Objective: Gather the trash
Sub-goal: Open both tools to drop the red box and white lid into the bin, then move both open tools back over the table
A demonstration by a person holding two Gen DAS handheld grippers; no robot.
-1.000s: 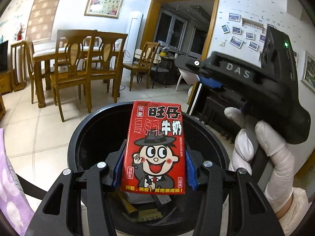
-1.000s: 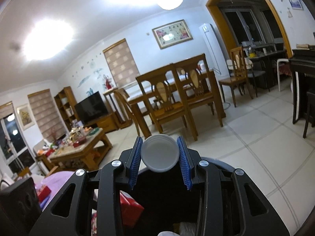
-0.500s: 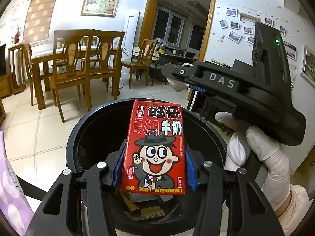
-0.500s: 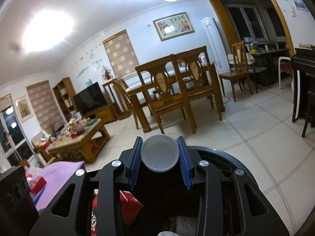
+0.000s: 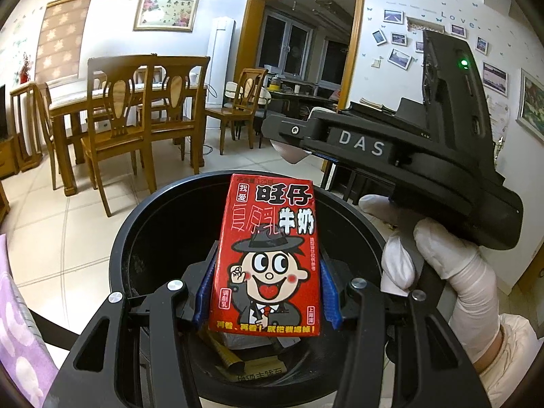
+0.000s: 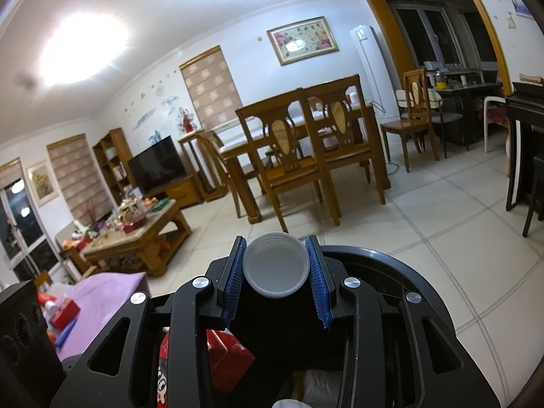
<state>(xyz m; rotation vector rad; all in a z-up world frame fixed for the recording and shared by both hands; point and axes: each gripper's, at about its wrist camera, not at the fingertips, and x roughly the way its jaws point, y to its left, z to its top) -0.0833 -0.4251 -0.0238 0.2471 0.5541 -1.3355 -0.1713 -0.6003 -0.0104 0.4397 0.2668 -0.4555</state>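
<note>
Compared with one second ago, the right gripper [image 5: 299, 142] has come lower and nearer over the black bin [image 5: 142, 224], at 1 o'clock in the left view. Its blue pads pinch a white round lid [image 6: 276, 264], half closed. The left gripper [image 5: 267, 285] clamps the red milk carton [image 5: 268, 255] upright above the bin, unchanged.

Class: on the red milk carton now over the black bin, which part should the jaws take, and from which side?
Take the red milk carton across its two narrow side walls, low down, coming from below its upright printed face. Those walls are flat and parallel, so the left gripper seats its pads squarely.
</note>
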